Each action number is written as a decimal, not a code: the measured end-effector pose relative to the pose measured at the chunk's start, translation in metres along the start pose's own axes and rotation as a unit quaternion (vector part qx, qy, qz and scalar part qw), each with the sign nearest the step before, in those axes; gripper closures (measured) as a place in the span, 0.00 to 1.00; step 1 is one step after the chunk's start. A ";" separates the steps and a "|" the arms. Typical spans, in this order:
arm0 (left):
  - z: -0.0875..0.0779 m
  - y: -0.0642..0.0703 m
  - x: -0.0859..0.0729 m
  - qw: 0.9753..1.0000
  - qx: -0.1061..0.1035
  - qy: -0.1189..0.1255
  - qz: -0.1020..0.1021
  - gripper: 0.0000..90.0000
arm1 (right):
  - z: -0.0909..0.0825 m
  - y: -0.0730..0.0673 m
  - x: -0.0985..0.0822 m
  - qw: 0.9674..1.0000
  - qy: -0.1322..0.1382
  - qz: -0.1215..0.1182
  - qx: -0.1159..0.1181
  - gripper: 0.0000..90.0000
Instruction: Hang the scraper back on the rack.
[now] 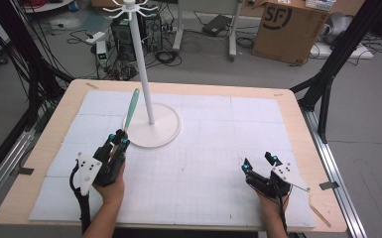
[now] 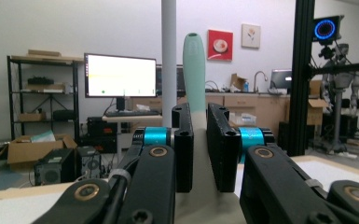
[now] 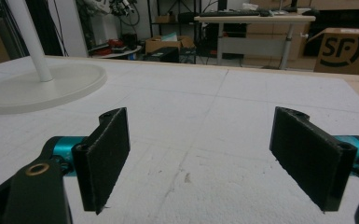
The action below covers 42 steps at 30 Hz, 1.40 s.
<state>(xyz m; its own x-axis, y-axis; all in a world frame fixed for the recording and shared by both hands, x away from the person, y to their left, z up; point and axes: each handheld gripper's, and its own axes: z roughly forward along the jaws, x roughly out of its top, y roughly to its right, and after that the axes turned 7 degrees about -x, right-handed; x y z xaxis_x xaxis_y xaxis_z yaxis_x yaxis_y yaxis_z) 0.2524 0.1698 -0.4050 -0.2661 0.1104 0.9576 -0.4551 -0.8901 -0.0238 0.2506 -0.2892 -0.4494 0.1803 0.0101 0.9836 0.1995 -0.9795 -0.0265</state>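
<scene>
A long utensil with a mint-green handle [image 1: 132,105] and a pale lower end is clamped in my left gripper [image 1: 118,138], which is shut on it; the handle sticks up and away from the jaws. In the left gripper view the green handle [image 2: 194,70] rises between the two black pads [image 2: 184,144]. A white stand [image 1: 141,59] with hooks at its top rises from a round base [image 1: 156,131] just beyond the left gripper. My right gripper [image 1: 259,162] rests low at the right of the mat, open, with nothing between its pads [image 3: 103,158].
A white gridded mat [image 1: 203,158] covers the wooden table [image 1: 297,106]. A cardboard box [image 1: 287,29], cables and a computer tower sit on the floor beyond the far edge. Black frame legs stand at both sides of the table.
</scene>
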 end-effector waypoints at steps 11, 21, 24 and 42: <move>0.009 0.001 0.012 0.999 0.020 0.035 0.005 0.90 | 0.000 0.000 0.000 1.000 0.001 -0.003 -0.002 0.21; 0.023 0.013 0.029 0.998 0.017 0.056 0.035 0.90 | 0.000 0.000 0.000 1.000 -0.001 -0.002 0.000 0.22; 0.028 0.014 0.032 0.997 0.017 0.058 0.037 0.90 | 0.000 0.000 0.000 1.000 -0.001 -0.002 -0.001 0.22; 0.048 0.015 0.059 0.994 0.025 0.090 0.050 0.90 | 0.000 -0.001 0.000 1.000 -0.002 -0.001 0.000 0.22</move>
<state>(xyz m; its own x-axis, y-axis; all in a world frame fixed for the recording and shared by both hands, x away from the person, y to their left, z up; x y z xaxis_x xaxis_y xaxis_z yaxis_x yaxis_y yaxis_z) 0.2710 0.1422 -0.3353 -0.4577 0.0939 0.8841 -0.3764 -0.9213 -0.0970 0.2505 -0.2887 -0.4493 0.1829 0.0120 0.9831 0.1993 -0.9796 -0.0252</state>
